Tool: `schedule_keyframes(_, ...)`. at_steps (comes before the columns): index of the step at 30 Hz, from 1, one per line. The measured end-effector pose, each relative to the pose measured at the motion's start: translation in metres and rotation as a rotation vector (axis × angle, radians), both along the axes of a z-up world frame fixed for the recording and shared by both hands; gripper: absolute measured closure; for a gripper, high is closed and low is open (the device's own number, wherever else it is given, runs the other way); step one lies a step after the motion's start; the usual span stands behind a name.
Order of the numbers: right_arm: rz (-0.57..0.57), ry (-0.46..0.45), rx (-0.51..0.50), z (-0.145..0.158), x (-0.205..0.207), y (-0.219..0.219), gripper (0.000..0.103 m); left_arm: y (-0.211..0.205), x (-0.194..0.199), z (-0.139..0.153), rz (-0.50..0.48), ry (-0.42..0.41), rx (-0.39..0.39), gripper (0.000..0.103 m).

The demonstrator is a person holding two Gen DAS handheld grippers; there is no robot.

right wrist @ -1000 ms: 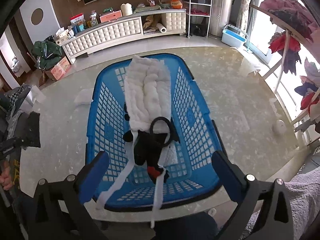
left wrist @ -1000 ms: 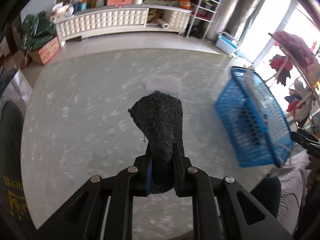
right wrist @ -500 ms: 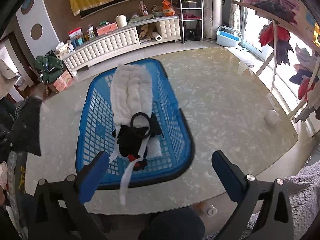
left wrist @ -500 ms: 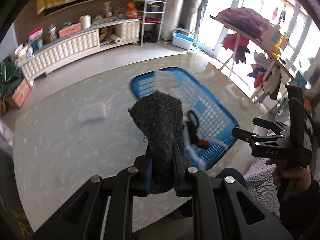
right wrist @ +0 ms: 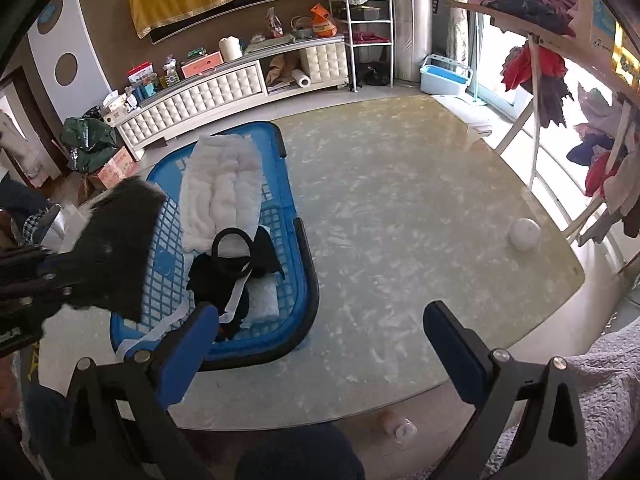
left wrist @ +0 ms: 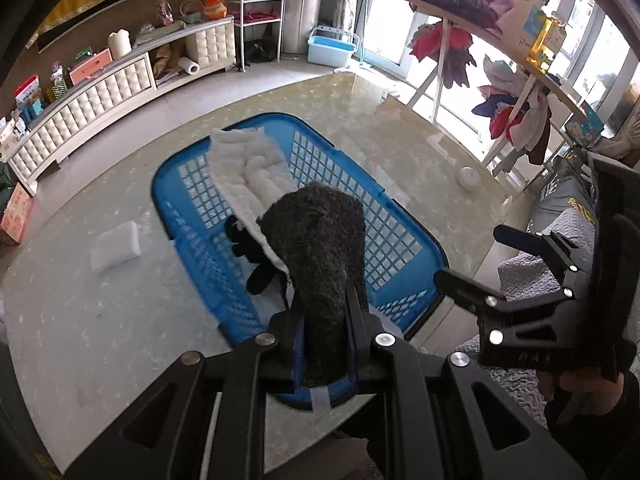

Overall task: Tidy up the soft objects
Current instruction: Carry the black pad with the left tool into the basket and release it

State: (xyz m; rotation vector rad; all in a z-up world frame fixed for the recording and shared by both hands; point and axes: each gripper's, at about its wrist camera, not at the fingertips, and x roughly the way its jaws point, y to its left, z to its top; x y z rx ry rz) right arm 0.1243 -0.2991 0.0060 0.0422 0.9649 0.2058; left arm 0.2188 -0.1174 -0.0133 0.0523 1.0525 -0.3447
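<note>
Carrying one dark pad, the left claw grips it tight just above the one blue basket. Next, I'd say: lower and release inside. Right claw gapes, holding nothing. One white cloth ahead; one sponge left on the desk.

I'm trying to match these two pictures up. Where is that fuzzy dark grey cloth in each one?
Left wrist view: the dark grey cloth fills the lower centre, pinched in the left tool.
Right wrist view: it shows at the left edge, held over the basket's left side.
Shared landmark: the blue basket holding the white quilted cloth.
</note>
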Motion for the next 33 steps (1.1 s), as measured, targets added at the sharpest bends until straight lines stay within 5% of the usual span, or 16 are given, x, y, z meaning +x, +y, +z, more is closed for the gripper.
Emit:
schedule_keyframes(27, -0.020, 0.034, 0.026, -0.022, 0.015, -0.010, 0.000, -0.036, 0.058, -0.069, -0.015, 0.100, 0.130, 0.085)
schedule_keyframes(33, -0.015, 0.026, 0.022, -0.018, 0.015, -0.003, 0.000, -0.034, 0.058, -0.071, -0.004, 0.099, 0.163, 0.056)
